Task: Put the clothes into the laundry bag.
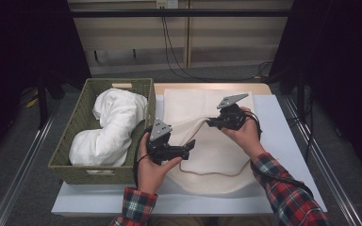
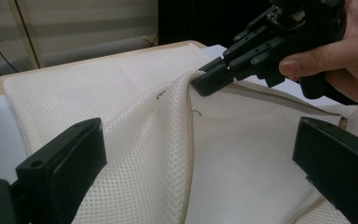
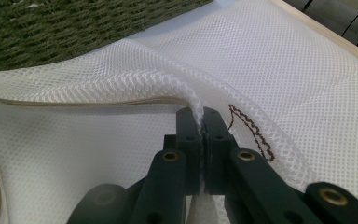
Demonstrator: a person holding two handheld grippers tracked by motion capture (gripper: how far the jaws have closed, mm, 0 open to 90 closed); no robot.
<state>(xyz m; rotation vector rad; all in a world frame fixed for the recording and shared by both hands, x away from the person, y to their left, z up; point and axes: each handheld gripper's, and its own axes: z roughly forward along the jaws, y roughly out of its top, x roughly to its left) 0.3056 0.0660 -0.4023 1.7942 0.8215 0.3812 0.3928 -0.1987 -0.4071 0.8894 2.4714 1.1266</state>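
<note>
A cream mesh laundry bag (image 1: 217, 153) lies flat on the white table top, its beige-trimmed rim facing the person. My right gripper (image 1: 210, 123) is shut on the rim of the bag's upper layer and holds it raised in a peak. In the right gripper view the mesh (image 3: 121, 84) is pinched between the closed jaws of that gripper (image 3: 200, 122). My left gripper (image 1: 190, 145) stands open beside the raised rim at the bag's left. In the left gripper view its jaws are spread wide (image 2: 196, 163) over the mesh (image 2: 135, 121), with nothing pressed between them, facing the right gripper (image 2: 214, 80).
A green woven basket (image 1: 75, 123) stands at the table's left with a bundle of white cloth (image 1: 111, 127) inside. Its wall (image 3: 74, 28) is close behind the bag. The white board (image 1: 287, 141) has bare room at the right. Cables hang at the back wall.
</note>
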